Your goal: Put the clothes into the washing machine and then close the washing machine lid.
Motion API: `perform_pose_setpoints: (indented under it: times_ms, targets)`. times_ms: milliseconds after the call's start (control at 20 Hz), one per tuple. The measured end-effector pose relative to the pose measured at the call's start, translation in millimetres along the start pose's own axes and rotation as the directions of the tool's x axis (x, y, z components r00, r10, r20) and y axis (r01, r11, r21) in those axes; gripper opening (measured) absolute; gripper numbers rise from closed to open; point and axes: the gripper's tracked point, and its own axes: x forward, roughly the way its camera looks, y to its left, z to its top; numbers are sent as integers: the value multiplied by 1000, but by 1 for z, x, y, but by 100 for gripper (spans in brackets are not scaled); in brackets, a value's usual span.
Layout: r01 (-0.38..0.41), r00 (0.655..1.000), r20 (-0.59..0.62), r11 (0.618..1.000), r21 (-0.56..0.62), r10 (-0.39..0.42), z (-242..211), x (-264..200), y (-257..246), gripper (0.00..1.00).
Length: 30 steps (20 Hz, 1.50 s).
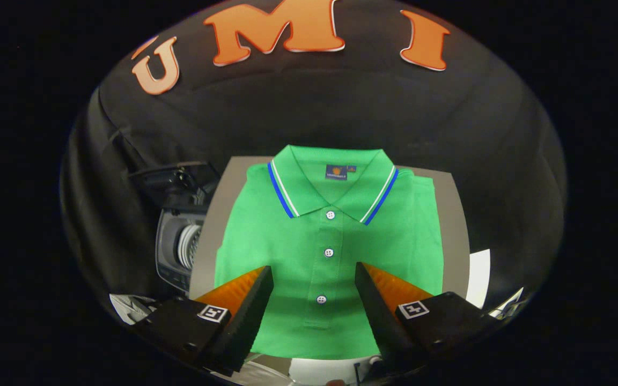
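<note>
Currently, left to right: the washer [180, 246] stands left of the table [210, 236] with its lid up, and the folded shirt [330, 252] lies flat on the table, untouched. My claw [314, 279] hovers above the shirt, fingers spread and empty, so I judge the pick-up step pending. Next: descend, pinch the fabric near the placket, then carry it left.

Bright centre, sharp focus, fisheye-bent edges
</note>
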Motion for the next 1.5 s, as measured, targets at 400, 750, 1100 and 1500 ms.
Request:
perform_pose_setpoints:
  times_ms: [400, 750, 1100, 1500]
  targets:
    - [-2, 988, -157, 1000, 26, 7, -4, 12, 3, 66]
    - [-12, 983, -182, 999, 42, 19, 2, 10, -8, 12]
    - [-91, 940, 333, 994, 61, 65, 3, 2, -9, 9]
    - [-142, 503, 863, 980, 140, -51, 32, -57, -8, 8]
